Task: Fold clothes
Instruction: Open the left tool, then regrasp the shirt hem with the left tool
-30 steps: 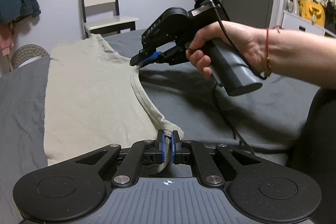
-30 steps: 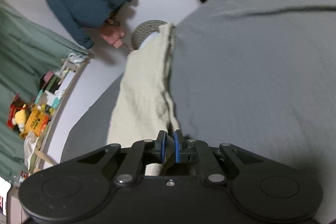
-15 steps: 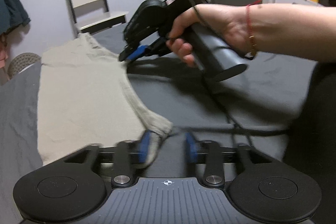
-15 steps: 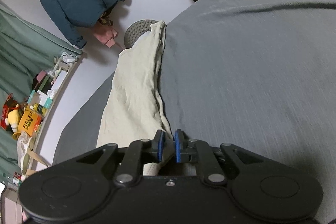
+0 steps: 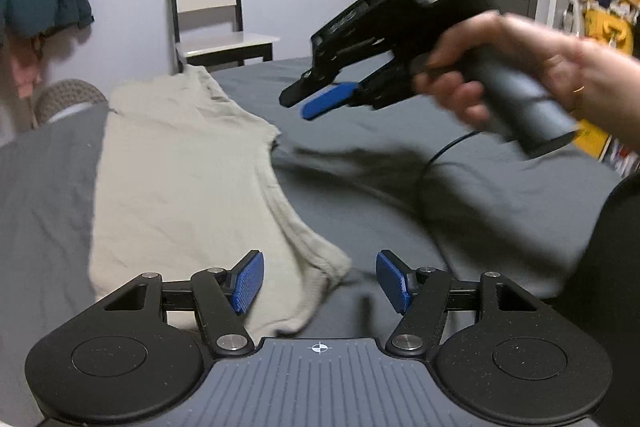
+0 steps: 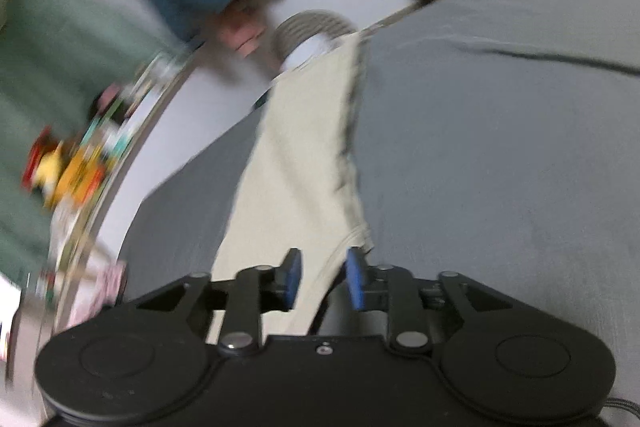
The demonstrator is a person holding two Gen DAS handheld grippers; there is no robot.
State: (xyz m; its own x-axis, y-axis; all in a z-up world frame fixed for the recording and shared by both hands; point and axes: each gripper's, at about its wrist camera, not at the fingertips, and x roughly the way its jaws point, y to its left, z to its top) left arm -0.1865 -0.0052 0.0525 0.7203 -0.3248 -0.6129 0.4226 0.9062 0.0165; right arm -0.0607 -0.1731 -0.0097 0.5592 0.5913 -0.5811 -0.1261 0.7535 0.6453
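The left gripper (image 5: 320, 285) is wide open and holds nothing. Its blue pads sit on each side of the folded beige cloth shirt's (image 5: 188, 183) near corner. The right gripper (image 6: 323, 279) looks part open and empty, though it is blurry. The shirt lies flat on the dark grey bed sheet (image 5: 460, 227).

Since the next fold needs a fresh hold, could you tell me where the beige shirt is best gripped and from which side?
Judging by how it lies, grip the beige shirt at its near corner, which sits between the open fingers of the left tool. That bunched hem rises slightly off the grey bedsheet, while the rest lies flat. Come in low from the near edge, pinching across the hem.
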